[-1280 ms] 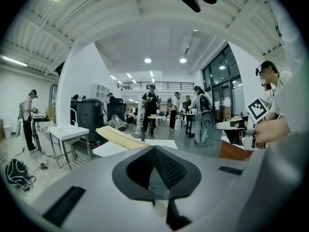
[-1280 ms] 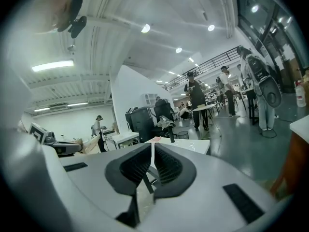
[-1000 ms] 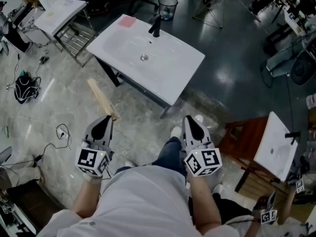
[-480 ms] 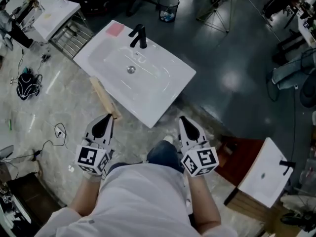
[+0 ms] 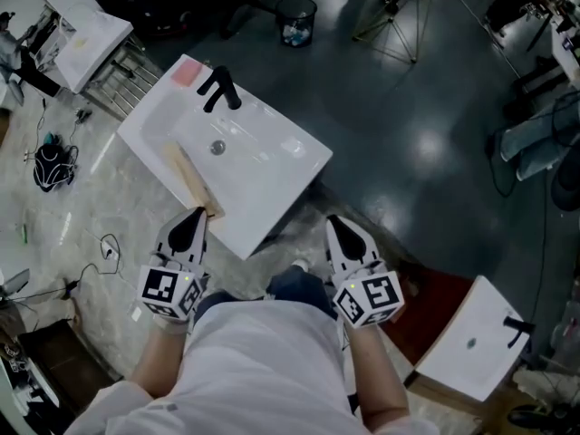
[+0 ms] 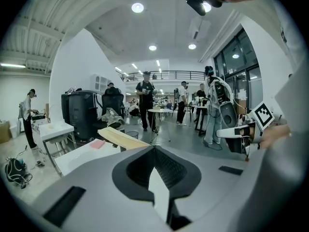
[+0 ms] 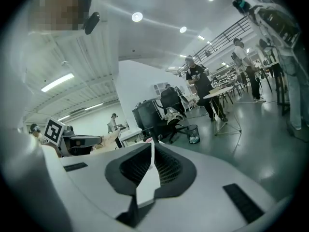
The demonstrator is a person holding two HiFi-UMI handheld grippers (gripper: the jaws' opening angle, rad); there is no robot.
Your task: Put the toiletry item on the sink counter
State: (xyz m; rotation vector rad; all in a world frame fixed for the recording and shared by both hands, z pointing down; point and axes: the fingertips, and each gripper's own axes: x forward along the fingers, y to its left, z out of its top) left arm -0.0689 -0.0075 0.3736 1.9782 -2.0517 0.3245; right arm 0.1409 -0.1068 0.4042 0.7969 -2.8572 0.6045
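No words or numbers are legible. Only black-and-white square markers show, on the cubes of the left gripper (image 5: 193, 217) and the right gripper (image 5: 339, 223).

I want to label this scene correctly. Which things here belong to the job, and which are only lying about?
Job: tan item, held in the shut left hand-held gripper; sink counter.
Lying about: pink pad, bin, black bag, second sink.
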